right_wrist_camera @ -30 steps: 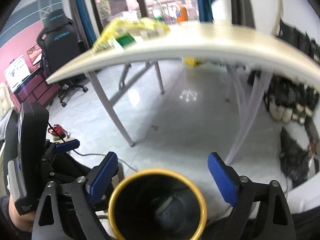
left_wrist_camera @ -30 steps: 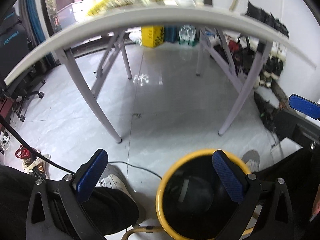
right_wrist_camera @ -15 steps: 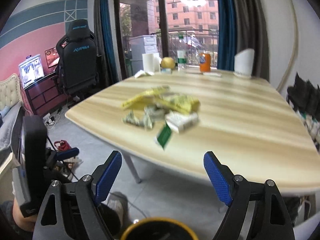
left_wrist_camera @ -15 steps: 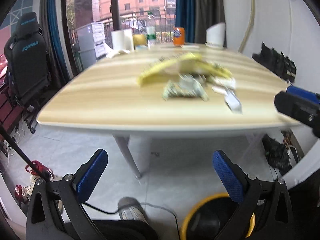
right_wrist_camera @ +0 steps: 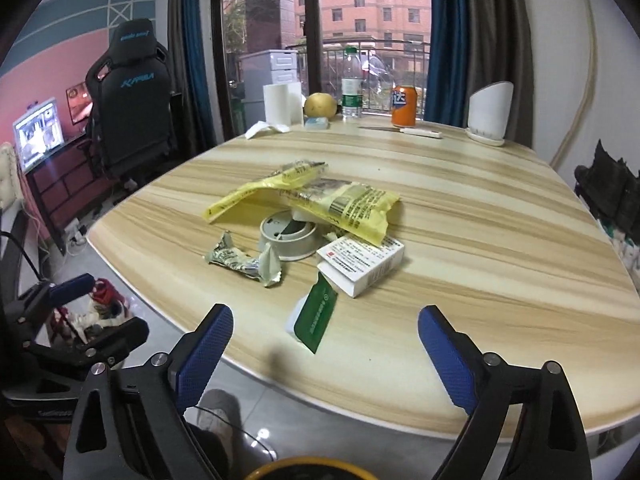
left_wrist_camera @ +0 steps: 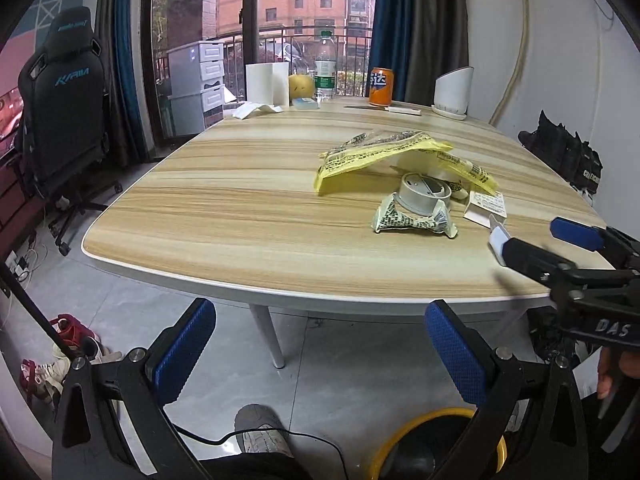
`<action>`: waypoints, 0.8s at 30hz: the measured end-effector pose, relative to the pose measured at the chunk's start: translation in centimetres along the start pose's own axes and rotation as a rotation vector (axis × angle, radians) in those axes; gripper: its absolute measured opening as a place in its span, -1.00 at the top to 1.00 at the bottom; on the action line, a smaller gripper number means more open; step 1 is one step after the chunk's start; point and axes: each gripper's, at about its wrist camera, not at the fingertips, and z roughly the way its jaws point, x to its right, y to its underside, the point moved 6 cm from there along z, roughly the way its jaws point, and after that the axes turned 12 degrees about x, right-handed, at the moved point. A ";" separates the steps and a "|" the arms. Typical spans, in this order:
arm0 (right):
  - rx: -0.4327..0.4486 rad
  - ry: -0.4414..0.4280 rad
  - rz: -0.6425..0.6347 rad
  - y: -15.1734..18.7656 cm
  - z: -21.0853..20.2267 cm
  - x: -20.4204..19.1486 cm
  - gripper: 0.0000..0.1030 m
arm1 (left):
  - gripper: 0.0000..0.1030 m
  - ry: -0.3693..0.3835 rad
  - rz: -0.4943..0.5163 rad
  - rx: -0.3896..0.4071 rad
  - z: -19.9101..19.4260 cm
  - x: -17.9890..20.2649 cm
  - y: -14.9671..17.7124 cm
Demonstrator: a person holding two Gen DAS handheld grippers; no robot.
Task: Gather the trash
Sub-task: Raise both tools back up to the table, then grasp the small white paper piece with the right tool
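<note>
Down by the person's feet sits a yellow-rimmed bin [left_wrist_camera: 400, 446], just below the near edge of the tabletop [right_wrist_camera: 480, 240]. Above it, both tools hang short of the litter. The left hand-held gripper [left_wrist_camera: 320, 354] has its blue pads spread wide with nothing between them, and it hovers over the floor in front of the table edge. The right hand-held gripper [right_wrist_camera: 326, 354] is likewise wide open and empty, reaching just over the near edge.

As I read it, the step in hand is the approach to the next piece of trash; nothing is gripped yet. Nearest the right tool lies a green card [right_wrist_camera: 316, 318], flat and thin, so picking it up probably calls for a low, careful pinch at one edge. Just beyond it rests a white carton [right_wrist_camera: 362, 262], touching the card's far corner. Beside that lie a crumpled wrapper [right_wrist_camera: 244, 262] and a grey round lid [right_wrist_camera: 288, 238], with a yellow plastic bag [right_wrist_camera: 320, 204] draped partly over the lid. The heap looks light and flimsy, likely to slide if nudged.

Well apart, at the far edge, stand an orange can [right_wrist_camera: 405, 106], a water bottle [right_wrist_camera: 352, 84] and a pear [right_wrist_camera: 319, 105].
</note>
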 end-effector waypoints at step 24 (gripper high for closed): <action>-0.010 0.014 -0.011 0.4 1.2 0.4 0.74 | -0.98 0.012 0.040 -0.001 -0.3 0.8 -0.3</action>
